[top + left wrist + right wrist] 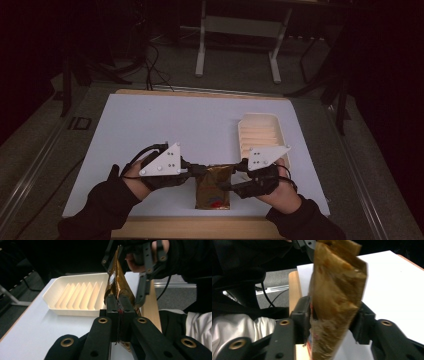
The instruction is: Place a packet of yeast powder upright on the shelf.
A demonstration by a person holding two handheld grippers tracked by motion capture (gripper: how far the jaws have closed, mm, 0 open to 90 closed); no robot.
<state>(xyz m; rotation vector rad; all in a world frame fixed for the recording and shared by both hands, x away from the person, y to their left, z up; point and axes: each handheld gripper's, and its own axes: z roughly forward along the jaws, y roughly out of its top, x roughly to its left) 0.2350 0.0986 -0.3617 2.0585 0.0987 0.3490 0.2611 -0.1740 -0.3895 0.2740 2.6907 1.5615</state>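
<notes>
We see a white ribbed tray (260,131) at the right of the white table top (165,125), its grooved floor holding nothing. A gold-brown foil pouch (214,186) lies near the table's front edge, just beside the tray's near end, between our two grippers. The left gripper (196,170) has its jaws pressed together on one edge of the pouch (117,287). The right gripper (231,186) straddles the opposite side; in the right gripper view its jaws flank the pouch (334,302), and we cannot tell whether both pads touch the foil. The pouch's long axis runs from the front edge toward the far side.
</notes>
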